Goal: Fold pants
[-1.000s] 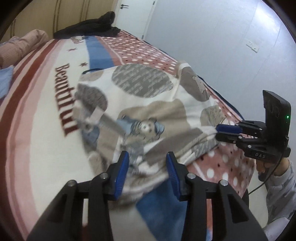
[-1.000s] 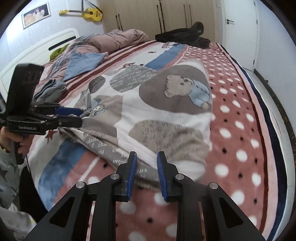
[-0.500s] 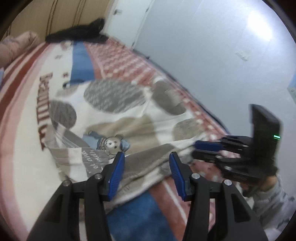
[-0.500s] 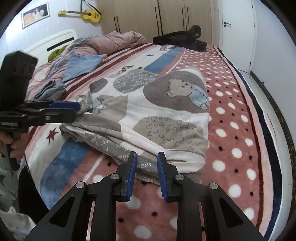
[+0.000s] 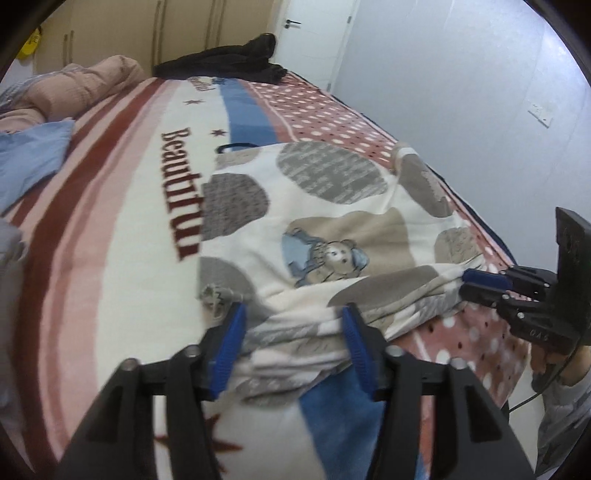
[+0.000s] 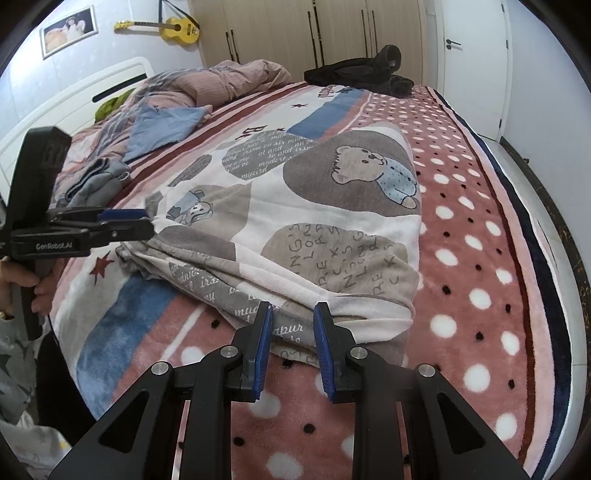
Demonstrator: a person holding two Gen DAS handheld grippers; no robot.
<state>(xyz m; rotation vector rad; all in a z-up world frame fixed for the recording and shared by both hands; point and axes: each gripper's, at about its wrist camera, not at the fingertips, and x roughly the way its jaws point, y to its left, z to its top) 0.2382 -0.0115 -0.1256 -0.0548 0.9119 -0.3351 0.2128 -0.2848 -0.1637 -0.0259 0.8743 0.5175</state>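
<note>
left gripper (image 5: 293, 349) – jaws apart, astride pants (image 6: 295, 236) hem | right gripper (image 6: 293, 334) – jaws apart at hem | pants on blanket (image 6: 480, 258)

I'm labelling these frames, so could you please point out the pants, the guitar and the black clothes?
pants (image 6: 317, 221), right wrist view, white middle of the top layer
guitar (image 6: 181, 28), right wrist view, yellow body
black clothes (image 6: 354, 72), right wrist view, middle of the pile
</note>
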